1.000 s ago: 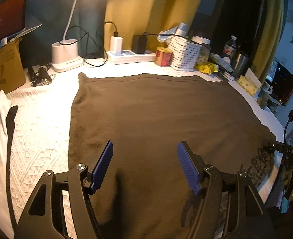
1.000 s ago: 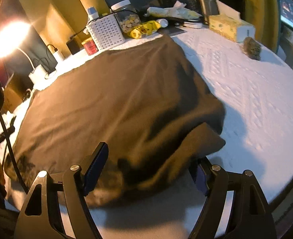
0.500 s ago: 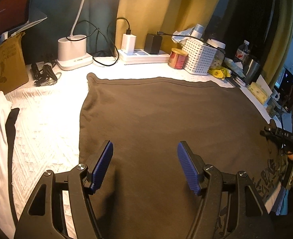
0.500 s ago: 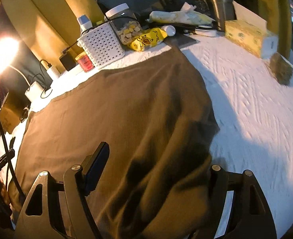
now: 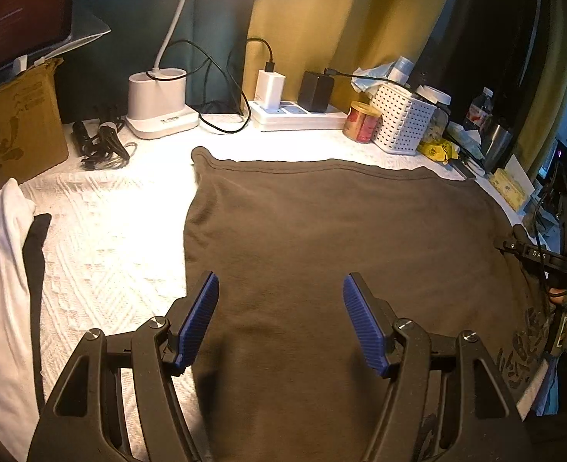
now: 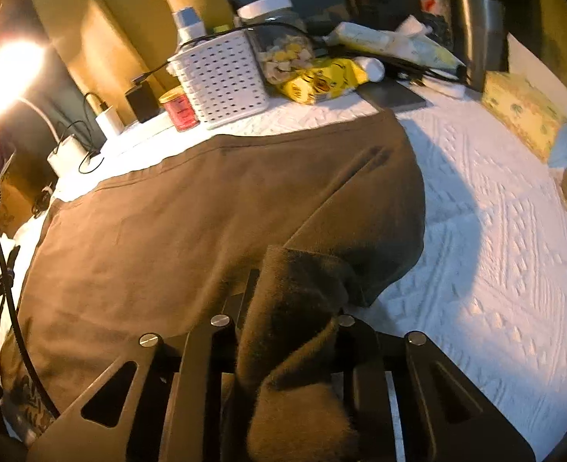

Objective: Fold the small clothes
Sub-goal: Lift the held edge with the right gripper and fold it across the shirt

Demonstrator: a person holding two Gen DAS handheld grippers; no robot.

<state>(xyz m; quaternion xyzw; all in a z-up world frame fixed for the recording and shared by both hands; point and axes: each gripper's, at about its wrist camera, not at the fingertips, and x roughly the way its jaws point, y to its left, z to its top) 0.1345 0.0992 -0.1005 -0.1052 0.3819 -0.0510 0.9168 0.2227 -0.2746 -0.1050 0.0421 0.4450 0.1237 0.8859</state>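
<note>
Garment: brown knitted fleece garment lies spread nearly flat on the white textured bedcover, its hemmed far edge toward the clutter.
Right gripper: pinched tight on a bunched near-right corner of the cloth, lifted off the cover.
Left gripper: jaws wide, holding nothing, poised over the near-left part.
Progress: judged early; no fold laid yet, the first one only started, all folds left.
Far edge: white perforated plastic basket, red tin can.
</note>
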